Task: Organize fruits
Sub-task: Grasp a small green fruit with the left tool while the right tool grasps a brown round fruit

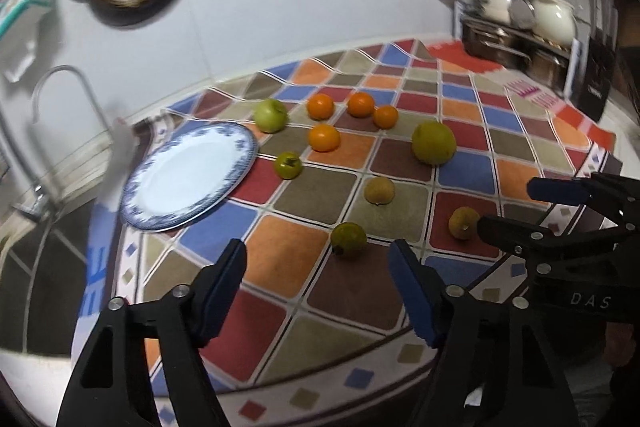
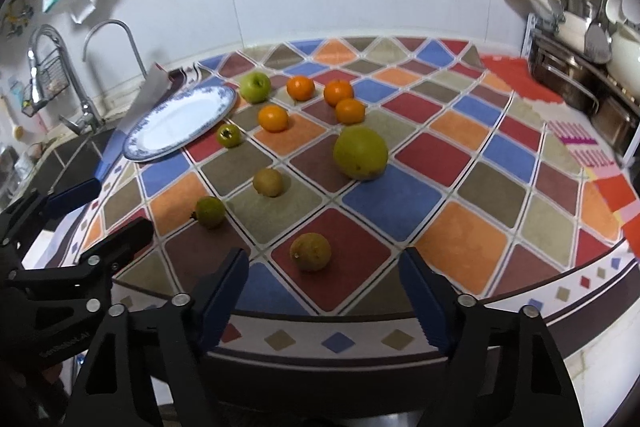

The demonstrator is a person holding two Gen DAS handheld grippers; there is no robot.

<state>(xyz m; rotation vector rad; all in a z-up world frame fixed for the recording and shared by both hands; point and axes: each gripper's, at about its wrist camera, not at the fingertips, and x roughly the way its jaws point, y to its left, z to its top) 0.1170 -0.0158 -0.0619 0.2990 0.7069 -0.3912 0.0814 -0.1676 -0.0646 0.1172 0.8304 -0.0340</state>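
Fruit all loose on table [image 2: 500,163], plate [image 2: 180,125] bare. Right hand-held gripper [image 2: 324,301] spread, empty, brown fruit [image 2: 311,251] just ahead between fingers. Left hand-held gripper [image 1: 318,287] spread, empty, green fruit [image 1: 348,239] just ahead. Advise: descend square, straddle widest part, close gently; firmness uncertain, view blurred.

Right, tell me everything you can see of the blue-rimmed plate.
The plate is round and shallow, white in the middle with a blue patterned border around the rim, and looks like glazed ceramic. Nothing lies on it. It rests on the left part of the checkered cloth, its far left edge reaching toward the sink side. A green apple sits just beyond its far rim and a small green fruit with a dark calyx beside its right rim; whether either touches is unclear. Neither gripper is near it.
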